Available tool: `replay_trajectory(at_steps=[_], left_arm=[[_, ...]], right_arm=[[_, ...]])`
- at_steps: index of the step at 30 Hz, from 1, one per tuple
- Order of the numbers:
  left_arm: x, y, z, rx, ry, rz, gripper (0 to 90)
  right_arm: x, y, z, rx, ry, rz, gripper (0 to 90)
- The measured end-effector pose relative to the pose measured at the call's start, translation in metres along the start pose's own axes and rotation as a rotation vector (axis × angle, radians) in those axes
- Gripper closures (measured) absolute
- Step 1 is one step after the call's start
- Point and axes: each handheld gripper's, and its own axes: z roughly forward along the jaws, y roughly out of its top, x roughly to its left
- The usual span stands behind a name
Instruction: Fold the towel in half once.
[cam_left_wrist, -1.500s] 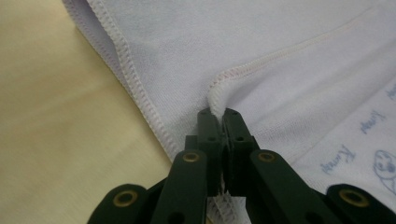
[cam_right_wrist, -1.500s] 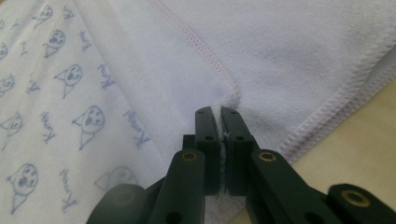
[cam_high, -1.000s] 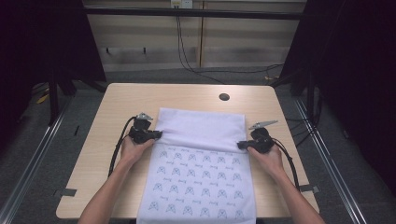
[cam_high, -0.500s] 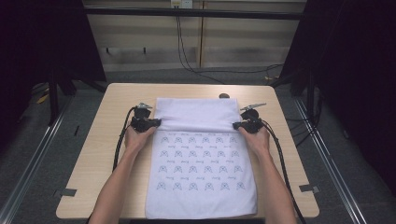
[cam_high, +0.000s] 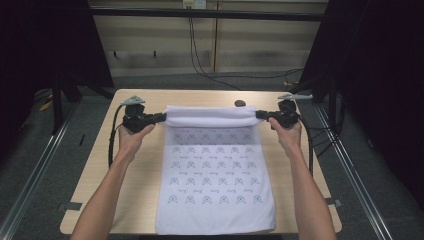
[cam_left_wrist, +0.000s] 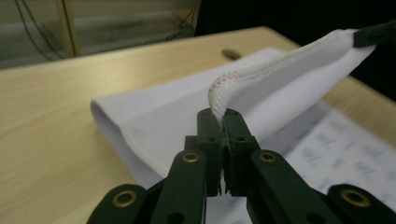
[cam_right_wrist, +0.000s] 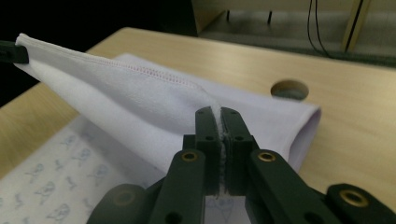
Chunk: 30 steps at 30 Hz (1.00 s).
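Note:
A white cloth (cam_high: 215, 185) printed with small blue figures lies lengthwise on the wooden table (cam_high: 200, 97). Its far end is doubled over and lifted off the table. My left gripper (cam_high: 161, 118) is shut on the left corner of that hemmed edge (cam_left_wrist: 223, 100), and my right gripper (cam_high: 260, 115) is shut on the right corner (cam_right_wrist: 215, 106). The edge hangs taut between them like a raised roll. In the left gripper view the fold (cam_left_wrist: 112, 121) rests on the table below the held hem. The right gripper's jaw tip shows at the far corner (cam_left_wrist: 373, 35).
A round hole (cam_high: 240, 103) is set in the table just beyond the cloth. Dark frame posts (cam_high: 57, 95) stand at both sides and cables (cam_high: 200, 55) run along the floor behind. Bare wood lies left and right of the cloth.
Both hands have risen, moved toward the far side and spread apart. The cloth's held edge has lifted and pulled taut, and the near end has slid up onto the table.

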Motion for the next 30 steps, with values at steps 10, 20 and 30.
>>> replay_trajectory(at_steps=[10, 20, 30], left_arm=[[-0.049, 0.025, -0.058, -0.046, -0.028, 0.117, 87.5], [-0.096, 0.018, -0.111, -0.043, -0.059, 0.233, 87.4], [-0.101, -0.079, -0.103, 0.052, -0.157, 0.125, 87.2]], right_arm=[[0.043, 0.032, -0.071, -0.086, 0.058, -0.119, 87.1], [0.086, 0.019, -0.126, -0.135, 0.139, -0.208, 87.1], [0.098, -0.071, -0.128, 0.034, 0.19, -0.185, 87.0]])
